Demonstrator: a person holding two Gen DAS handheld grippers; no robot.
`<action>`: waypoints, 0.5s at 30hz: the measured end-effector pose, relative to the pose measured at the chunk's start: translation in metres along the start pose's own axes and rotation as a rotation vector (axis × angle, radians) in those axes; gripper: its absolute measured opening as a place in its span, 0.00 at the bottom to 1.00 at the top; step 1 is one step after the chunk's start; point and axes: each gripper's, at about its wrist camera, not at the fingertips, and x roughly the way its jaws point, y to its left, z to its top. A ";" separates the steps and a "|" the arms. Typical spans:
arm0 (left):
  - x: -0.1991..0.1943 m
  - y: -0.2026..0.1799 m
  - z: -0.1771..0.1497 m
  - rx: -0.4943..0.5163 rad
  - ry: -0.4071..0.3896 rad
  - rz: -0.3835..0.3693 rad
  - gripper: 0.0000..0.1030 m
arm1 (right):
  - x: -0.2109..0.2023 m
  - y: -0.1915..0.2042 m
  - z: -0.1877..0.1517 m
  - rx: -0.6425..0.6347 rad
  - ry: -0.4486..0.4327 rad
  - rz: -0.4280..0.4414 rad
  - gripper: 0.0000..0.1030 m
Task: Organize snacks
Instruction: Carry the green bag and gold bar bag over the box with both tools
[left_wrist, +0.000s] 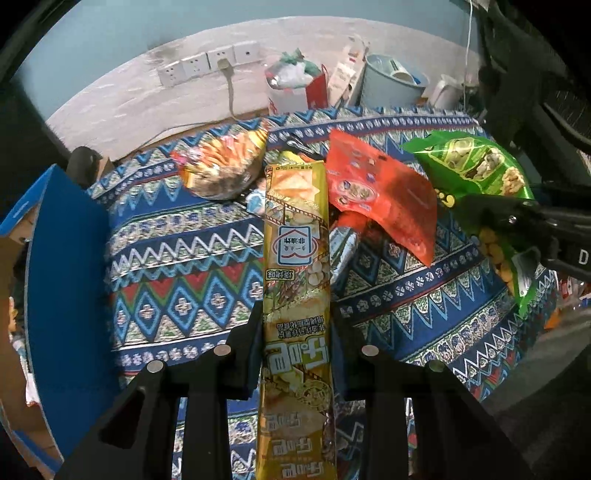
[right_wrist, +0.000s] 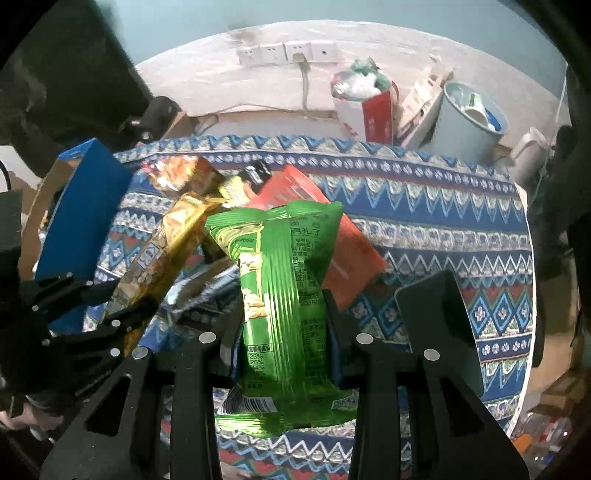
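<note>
A long, narrow, glossy gold foil packet (left_wrist: 295, 266) printed with cracker pictures is pinched between the black fingers of the left gripper (left_wrist: 295, 339), its length running from the lower centre of the left wrist view up to mid-frame above the patterned woven cloth (left_wrist: 177, 266). A crinkled, shiny green snack bag (right_wrist: 284, 295) with ribbed seals and pale nuts printed on it is clamped in the right gripper (right_wrist: 284, 332) at the centre of the right wrist view. Behind both, a flat red-orange pouch (left_wrist: 384, 199) and an orange crumpled bag (left_wrist: 221, 166) are seen on the cloth, with a blue cardboard box (left_wrist: 62, 266) at the left edge.
</note>
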 end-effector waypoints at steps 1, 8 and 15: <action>-0.004 0.002 -0.001 -0.004 -0.008 -0.003 0.30 | -0.001 0.003 0.001 -0.004 -0.002 0.002 0.32; -0.034 0.015 -0.004 -0.030 -0.075 -0.021 0.30 | -0.008 0.027 0.009 -0.033 -0.022 0.020 0.32; -0.059 0.035 -0.009 -0.055 -0.135 -0.007 0.30 | -0.018 0.052 0.018 -0.069 -0.048 0.032 0.32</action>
